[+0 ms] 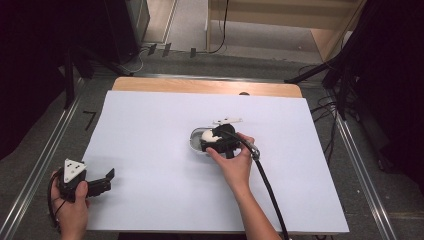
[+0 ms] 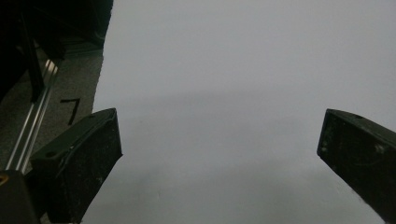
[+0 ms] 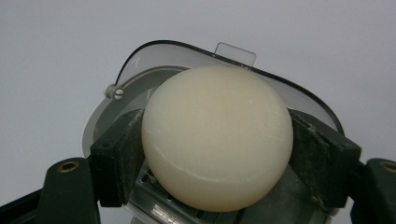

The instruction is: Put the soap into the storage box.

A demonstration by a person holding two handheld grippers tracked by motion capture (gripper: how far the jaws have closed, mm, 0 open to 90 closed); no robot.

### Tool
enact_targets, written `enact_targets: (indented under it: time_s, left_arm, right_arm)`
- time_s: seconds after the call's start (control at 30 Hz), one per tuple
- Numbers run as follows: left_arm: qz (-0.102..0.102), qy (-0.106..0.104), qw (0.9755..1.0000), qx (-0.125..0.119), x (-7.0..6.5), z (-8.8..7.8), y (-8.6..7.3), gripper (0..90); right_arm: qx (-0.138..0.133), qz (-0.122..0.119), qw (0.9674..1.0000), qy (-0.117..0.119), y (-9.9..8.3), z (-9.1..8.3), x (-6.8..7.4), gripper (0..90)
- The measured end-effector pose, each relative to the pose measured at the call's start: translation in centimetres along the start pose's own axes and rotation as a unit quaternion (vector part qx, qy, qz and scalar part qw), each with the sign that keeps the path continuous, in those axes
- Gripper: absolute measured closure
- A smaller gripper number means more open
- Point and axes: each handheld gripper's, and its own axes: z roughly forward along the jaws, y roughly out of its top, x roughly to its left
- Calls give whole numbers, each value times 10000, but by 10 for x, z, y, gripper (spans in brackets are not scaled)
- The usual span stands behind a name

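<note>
While the right gripper (image 3: 217, 154) clamps the cream soap bar (image 3: 217, 137) over its clear-lidded soap dish (image 3: 140, 65) mid-surface, likely to seat or lift it, we note the left gripper (image 1: 102, 182) idle, jaws apart, at the near-left corner

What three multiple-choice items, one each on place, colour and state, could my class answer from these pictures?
1. Where is the left tongs?
A. near the sheet's left front corner
B. over the egg slicer
C. off the table's far edge

2. What colour is the egg?
A. brown
B. creamy white
C. green

3. How does the right tongs stand?
A. wide open, holding nothing
B. shut on the egg
C. shut on a cable

Answers:
1 A, the high view shows it at the white sheet's left front.
2 B, it looks pale cream over the egg slicer.
3 B, both jaws press the egg's sides.
</note>
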Motion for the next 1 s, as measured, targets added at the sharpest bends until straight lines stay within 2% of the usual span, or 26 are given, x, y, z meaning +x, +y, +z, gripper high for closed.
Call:
enact_targets:
  time_s: [0.27, 0.6, 1.0]
  left_arm:
    - [8, 2, 10000, 11, 0, 0, 0, 3]
    - [-2, -6, 10000, 14, 0, 0, 0, 3]
    - [-13, -4, 10000, 9, 0, 0, 0, 3]
  right_arm:
    - [-104, 54, 9999, 35, 2, -6, -2, 251]
    - [-189, 74, 9998, -10, 2, -9, -4, 260]
    - [-391, 111, 9992, -58, 6, -22, -9, 258]
